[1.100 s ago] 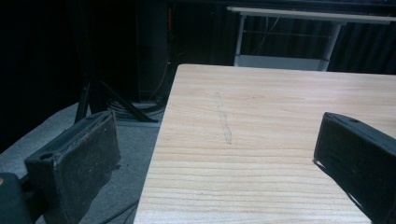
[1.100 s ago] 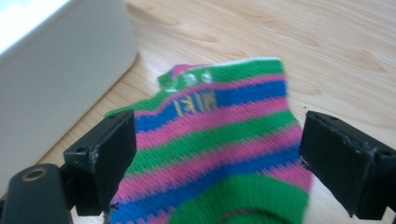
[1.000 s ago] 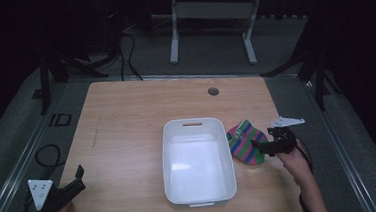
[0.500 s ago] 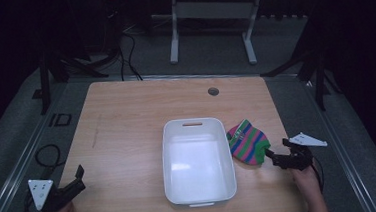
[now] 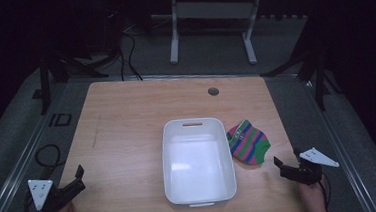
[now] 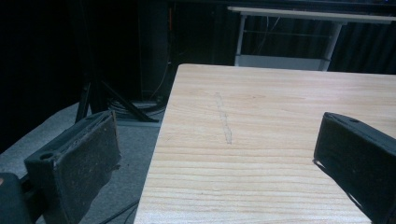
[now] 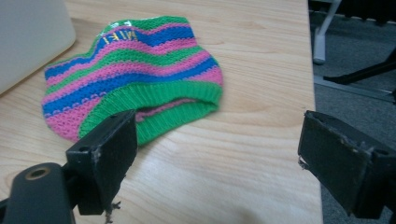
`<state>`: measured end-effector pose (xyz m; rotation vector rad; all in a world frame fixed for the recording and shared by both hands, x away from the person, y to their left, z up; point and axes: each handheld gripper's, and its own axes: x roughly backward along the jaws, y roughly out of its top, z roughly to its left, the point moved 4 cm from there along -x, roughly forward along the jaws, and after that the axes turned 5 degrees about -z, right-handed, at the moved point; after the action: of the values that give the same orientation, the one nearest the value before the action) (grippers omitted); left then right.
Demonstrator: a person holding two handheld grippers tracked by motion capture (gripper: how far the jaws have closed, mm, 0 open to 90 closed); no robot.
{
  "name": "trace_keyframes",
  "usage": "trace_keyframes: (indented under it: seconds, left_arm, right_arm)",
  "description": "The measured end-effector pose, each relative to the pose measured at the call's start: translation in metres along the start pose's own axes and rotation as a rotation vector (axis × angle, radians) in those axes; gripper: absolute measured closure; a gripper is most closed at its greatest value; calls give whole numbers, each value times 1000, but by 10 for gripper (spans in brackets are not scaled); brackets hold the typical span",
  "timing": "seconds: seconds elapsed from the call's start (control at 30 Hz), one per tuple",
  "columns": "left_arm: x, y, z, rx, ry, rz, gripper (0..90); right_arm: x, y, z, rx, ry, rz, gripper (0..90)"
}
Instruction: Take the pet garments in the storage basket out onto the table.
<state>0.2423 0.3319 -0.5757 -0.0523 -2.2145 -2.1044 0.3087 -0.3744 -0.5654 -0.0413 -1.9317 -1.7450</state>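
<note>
A striped knit hat [image 5: 248,142] in green, pink and blue lies flat on the table, touching the right side of a white plastic tub [image 5: 198,160]. My right gripper [image 5: 286,168] sits near the table's front right corner, a short way behind the hat, open and holding nothing. In the right gripper view the hat [image 7: 140,88] lies just ahead of the jaws, its green cuff nearest, and the tub's corner [image 7: 32,32] shows at upper left. My left gripper [image 5: 73,181] rests open at the front left edge, over the table's edge [image 6: 154,154].
The wooden table [image 5: 127,120] has a round cable hole [image 5: 213,91] near its far edge. The tub looks empty. Cables and stand legs [image 5: 210,29] lie on the floor behind the table.
My right gripper let go of the hat and drew back toward the front right corner. The hat now lies flat beside the tub. The left gripper stayed put.
</note>
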Motion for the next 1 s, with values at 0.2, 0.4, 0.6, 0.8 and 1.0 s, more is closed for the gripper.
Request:
trace_keyframes:
  seconds: [0.2, 0.4, 0.6, 0.8, 1.0]
  left_arm:
    - [0, 0, 0, -1, 0, 0, 9]
    - [0, 0, 0, 0, 2, 1, 9]
    - [0, 0, 0, -5, 1, 0, 9]
    - [0, 0, 0, 3, 0, -2, 9]
    - [0, 0, 0, 1, 0, -1, 9]
  right_arm:
    - [6, -7, -6, -38, -33, -53, 117]
    - [9, -10, -12, -80, -71, -98, 117]
    - [9, -12, -16, -106, -126, -95, 121]
    - [10, -12, -20, -143, -137, -99, 121]
    - [11, -13, -26, -179, -199, -93, 121]
